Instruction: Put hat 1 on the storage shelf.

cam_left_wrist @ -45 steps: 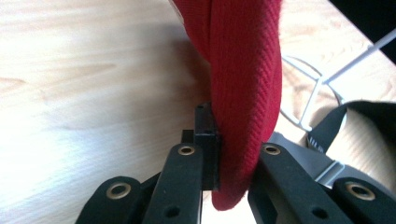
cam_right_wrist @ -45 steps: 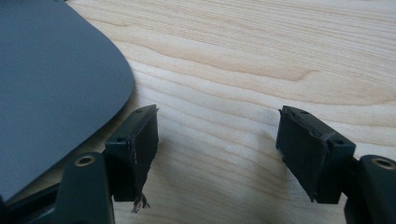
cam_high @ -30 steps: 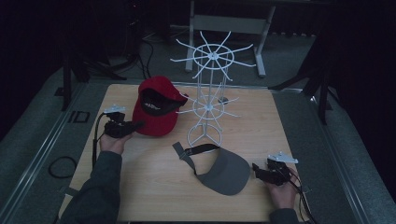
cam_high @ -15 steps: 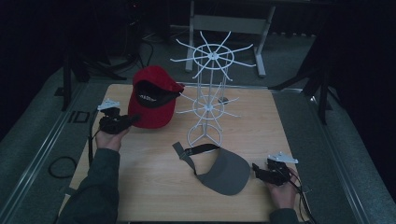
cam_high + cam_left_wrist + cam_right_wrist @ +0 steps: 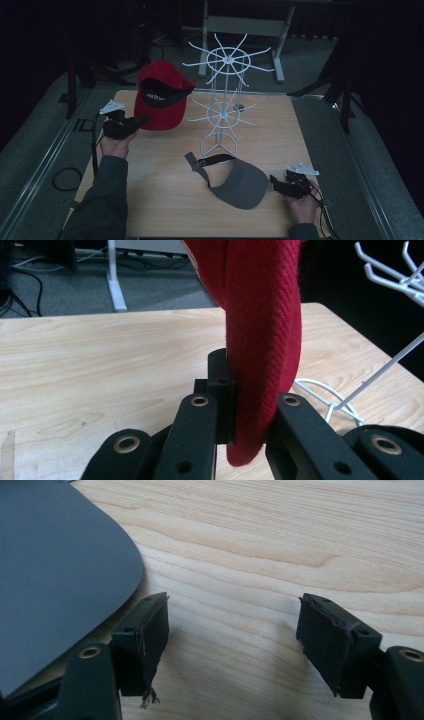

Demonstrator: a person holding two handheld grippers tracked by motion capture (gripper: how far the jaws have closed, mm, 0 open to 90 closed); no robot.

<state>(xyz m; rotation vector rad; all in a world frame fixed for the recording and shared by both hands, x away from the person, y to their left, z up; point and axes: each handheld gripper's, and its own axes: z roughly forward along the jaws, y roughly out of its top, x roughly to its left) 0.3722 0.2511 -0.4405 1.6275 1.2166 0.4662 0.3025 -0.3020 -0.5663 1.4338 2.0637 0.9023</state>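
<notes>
A pale wooden table (image 5: 165, 200) stands on grey floor (image 5: 35, 155), carrying two things. A white wire rack (image 5: 222, 115) stands just past its centre, toward 12 o'clock, its looped foot on the wood. A grey visor (image 5: 240, 182) lies flat at about 5 o'clock, near the rack's foot, its strap trailing toward 9 o'clock.

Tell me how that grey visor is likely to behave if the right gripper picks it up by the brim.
The grey visor looks thin, so probably light. Its brim lies flat and smooth, likely fairly stiff. The strap curls loosely, so it would probably dangle.
</notes>
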